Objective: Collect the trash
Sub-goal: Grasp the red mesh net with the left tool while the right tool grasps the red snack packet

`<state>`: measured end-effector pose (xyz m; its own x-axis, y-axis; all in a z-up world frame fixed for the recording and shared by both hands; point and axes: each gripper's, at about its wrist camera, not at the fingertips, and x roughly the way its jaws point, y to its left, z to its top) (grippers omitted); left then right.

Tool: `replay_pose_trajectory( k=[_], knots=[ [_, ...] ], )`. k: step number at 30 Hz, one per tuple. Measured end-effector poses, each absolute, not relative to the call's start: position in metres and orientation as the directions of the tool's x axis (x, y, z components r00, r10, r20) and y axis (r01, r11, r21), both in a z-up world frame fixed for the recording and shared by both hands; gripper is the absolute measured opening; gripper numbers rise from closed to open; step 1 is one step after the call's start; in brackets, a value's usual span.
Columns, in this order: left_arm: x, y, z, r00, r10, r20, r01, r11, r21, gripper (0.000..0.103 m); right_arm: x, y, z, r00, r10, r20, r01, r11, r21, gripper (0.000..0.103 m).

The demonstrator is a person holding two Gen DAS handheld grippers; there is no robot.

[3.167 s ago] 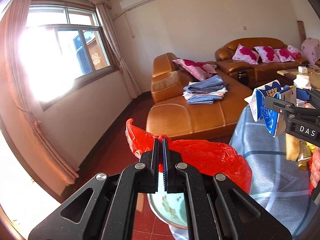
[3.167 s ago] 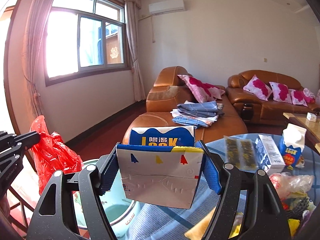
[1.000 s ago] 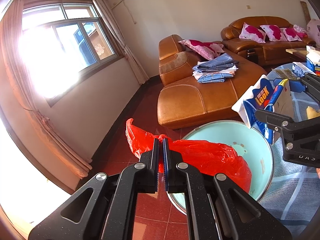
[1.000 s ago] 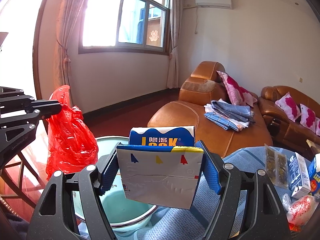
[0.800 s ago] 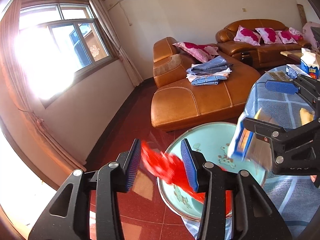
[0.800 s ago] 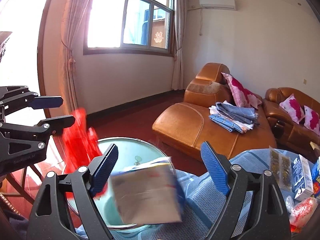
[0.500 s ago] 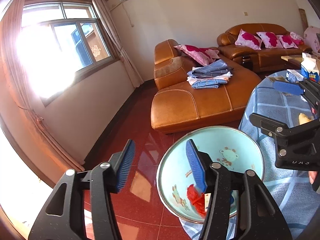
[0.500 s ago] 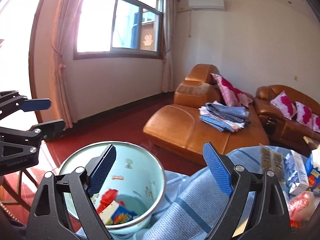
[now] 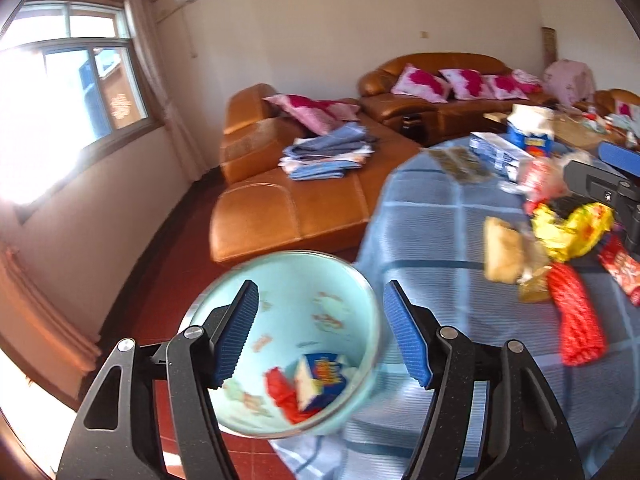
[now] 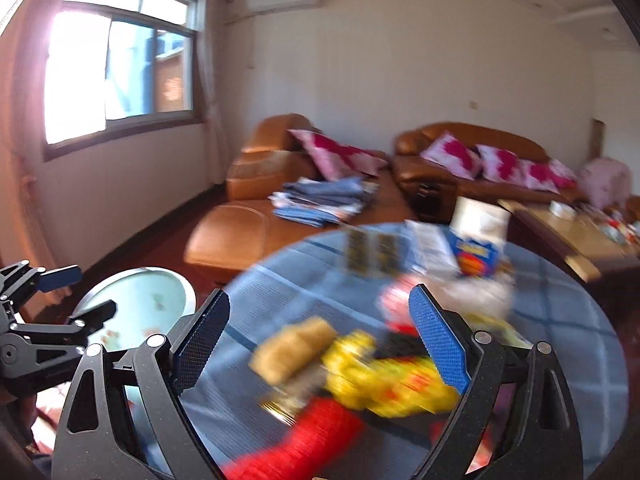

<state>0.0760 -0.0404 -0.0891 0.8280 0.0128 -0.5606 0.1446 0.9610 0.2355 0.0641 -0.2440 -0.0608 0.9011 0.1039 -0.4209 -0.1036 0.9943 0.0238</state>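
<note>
A pale blue bin (image 9: 288, 256) stands on the floor beside the table, and a blue and white carton (image 9: 326, 376) and a red plastic bag (image 9: 280, 394) lie inside it. My left gripper (image 9: 320, 292) hovers over the bin, its jaws opening with nothing between them. My right gripper (image 10: 320, 292) is over the table's blue checked cloth (image 10: 280, 280), its jaws also opening and empty. Below it, blurred, lie a yellow wrapper (image 10: 384, 380), a tan lump (image 10: 296, 348) and a red bundle (image 10: 312, 432). A second carton (image 10: 476, 240) stands upright further back.
A tan leather sofa (image 9: 288, 208) with folded clothes (image 9: 324, 156) and pink cushions lies beyond the bin and table. A wooden coffee table (image 10: 576, 228) stands at the far right. The window (image 10: 120, 72) wall is on the left, and red floor (image 9: 168, 264) lies around the bin.
Both grippers opened; the red bag and the carton dropped into the bin. Both views have since swung right, the right one from the bin to over the trash on the table.
</note>
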Motion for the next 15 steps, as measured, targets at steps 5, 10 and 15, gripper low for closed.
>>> replay_pose_trajectory(
  k=[5, 10, 15],
  knots=[
    [0.072, -0.081, -0.104, 0.804, -0.079, -0.59, 0.255, 0.941, 0.222, 0.064, 0.029, -0.304, -0.085, 0.867, -0.043, -0.496, 0.061, 0.998, 0.021, 0.09],
    [0.064, -0.109, -0.106, 0.771, -0.178, -0.611, 0.341, 0.926, 0.161, 0.064, 0.013, -0.325, -0.109, 0.818, -0.091, -0.568, 0.116, 0.993, 0.008, 0.089],
    [0.058, -0.139, -0.112, 0.746, -0.236, -0.623, 0.4, 0.906, 0.136, 0.064, 0.01, -0.329, -0.132, 0.772, -0.089, -0.629, 0.118, 0.993, 0.004, 0.088]
  ],
)
